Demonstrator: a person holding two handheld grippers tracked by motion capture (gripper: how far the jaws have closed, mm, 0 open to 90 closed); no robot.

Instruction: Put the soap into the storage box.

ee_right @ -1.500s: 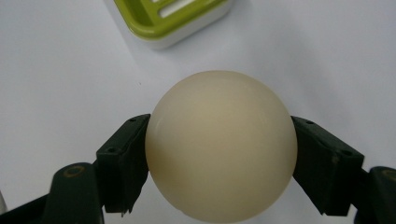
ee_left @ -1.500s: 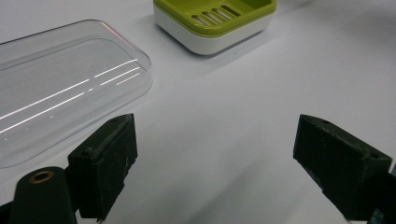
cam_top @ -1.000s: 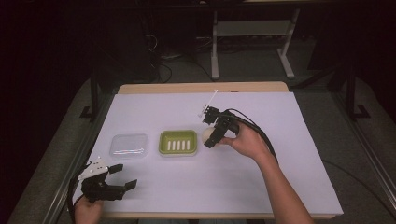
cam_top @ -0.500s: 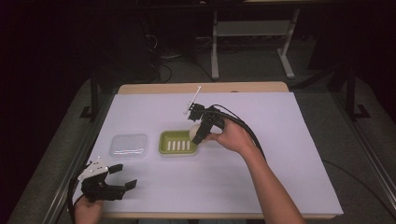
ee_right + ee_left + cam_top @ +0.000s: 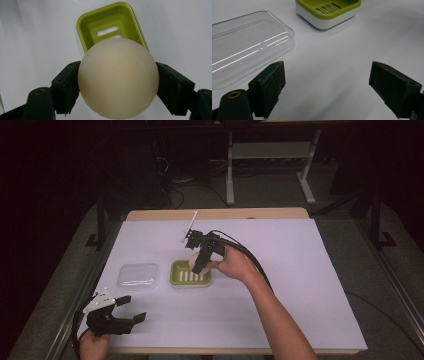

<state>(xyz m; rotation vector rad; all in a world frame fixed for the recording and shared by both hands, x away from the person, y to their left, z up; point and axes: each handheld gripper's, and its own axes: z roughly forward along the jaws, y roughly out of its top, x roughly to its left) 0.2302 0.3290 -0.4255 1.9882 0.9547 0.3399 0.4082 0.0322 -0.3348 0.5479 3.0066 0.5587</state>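
Observation:
A green slotted soap dish (image 5: 190,276) sits near the middle of the white table; it shows too in the left gripper view (image 5: 329,11) and the right gripper view (image 5: 110,22). My right gripper (image 5: 196,262) hangs just above the dish's far edge, shut on a round cream soap (image 5: 118,78), whose pale side shows in the high view (image 5: 194,261). A clear plastic lid (image 5: 137,276) lies left of the dish, also in the left gripper view (image 5: 244,47). My left gripper (image 5: 131,309) rests open at the table's front left corner, jaws wide apart with nothing between them.
The white table cover (image 5: 300,285) runs wide to the right and front. A wooden strip (image 5: 215,214) edges the far side. Beyond the table stand a metal frame (image 5: 270,160) and cables on the dark floor. The right gripper's cable (image 5: 250,257) trails over the forearm.
My right gripper has carried the soap leftward and down, from right of the dish to just over it. The left gripper has stayed put.

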